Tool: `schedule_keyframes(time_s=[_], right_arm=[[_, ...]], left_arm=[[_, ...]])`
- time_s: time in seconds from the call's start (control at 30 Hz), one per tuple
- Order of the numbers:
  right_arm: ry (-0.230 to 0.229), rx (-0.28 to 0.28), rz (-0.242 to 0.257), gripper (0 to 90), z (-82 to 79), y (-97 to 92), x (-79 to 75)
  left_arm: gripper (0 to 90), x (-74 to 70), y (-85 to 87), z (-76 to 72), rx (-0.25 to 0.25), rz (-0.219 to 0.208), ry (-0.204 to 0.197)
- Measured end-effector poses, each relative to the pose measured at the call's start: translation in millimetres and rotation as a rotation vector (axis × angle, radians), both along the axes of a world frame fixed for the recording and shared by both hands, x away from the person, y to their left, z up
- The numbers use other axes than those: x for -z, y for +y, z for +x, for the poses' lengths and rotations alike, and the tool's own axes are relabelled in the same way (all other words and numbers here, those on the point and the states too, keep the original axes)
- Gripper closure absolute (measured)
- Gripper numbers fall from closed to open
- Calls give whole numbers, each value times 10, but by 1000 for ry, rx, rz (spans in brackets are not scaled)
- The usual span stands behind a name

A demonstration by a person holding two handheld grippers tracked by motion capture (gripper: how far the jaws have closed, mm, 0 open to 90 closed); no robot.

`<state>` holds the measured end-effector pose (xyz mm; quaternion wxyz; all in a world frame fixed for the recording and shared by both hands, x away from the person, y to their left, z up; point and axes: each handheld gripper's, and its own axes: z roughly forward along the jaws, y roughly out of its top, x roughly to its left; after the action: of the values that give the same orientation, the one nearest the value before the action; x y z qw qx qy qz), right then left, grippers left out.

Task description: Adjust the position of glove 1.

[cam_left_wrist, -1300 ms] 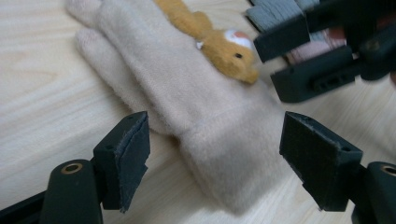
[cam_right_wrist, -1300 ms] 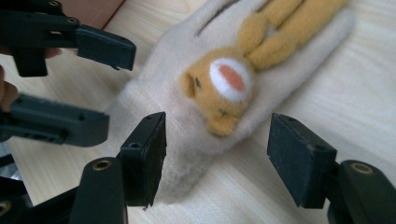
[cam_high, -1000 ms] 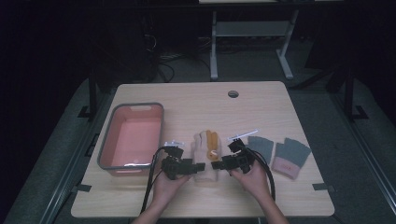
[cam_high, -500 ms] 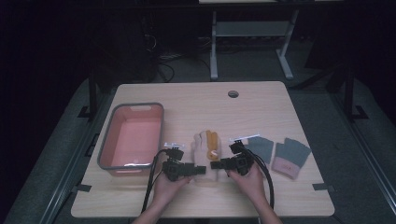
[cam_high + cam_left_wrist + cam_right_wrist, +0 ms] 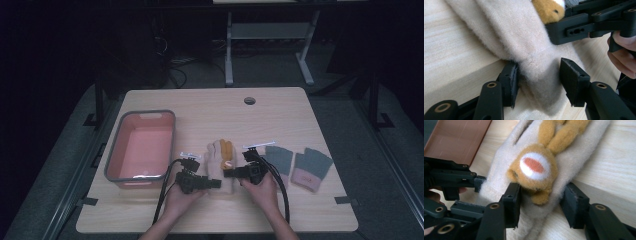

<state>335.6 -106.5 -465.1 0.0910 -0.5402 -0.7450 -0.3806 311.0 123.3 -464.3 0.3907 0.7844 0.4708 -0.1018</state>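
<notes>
My two tongs closing on the cream glove's cuff end.

The fleecy cream glove [image 5: 221, 165] lies flat mid-bench beside the pink tub [image 5: 141, 147]. My left tongs [image 5: 537, 75] have just been closing, one pad touching the cuff, one apart. My right tongs [image 5: 541, 195], also closing, straddle the plush orange animal face [image 5: 534, 171], presumably to lift evenly.

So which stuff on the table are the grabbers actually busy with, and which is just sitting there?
Busy with:
- cream fuzzy glove with the orange animal on it
- left gripper, jaws just been closing around its cuff
- right gripper, jaws just been closing around its middle

Just sitting there:
- pink tub
- two grey-and-pink gloves
- table
</notes>
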Motion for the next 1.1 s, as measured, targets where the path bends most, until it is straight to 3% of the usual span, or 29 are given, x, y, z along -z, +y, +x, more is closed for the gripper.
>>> schedule_keyframes(time_s=[0.23, 0.3, 0.47, 0.7, 0.93, 1.1], right_arm=[[2, -1, 3, 659, -4, 73, 28], [23, -1, 15, 683, 1, 74, 32], [63, -23, 70, 744, 51, 24, 67], [51, -26, 88, 795, 54, -7, 42], [66, -17, 99, 798, 54, -23, 44], [107, 21, 99, 645, 57, -46, 75]], left_arm=[[575, 19, 0, 43, 2, -16, 17], [593, 27, 5, 59, -1, -26, 30], [650, 67, 38, 86, -38, -91, 54], [668, 53, 43, 105, -49, -99, 53], [673, 46, 52, 120, -36, -87, 56], [673, 46, 58, 118, -31, -78, 52]])
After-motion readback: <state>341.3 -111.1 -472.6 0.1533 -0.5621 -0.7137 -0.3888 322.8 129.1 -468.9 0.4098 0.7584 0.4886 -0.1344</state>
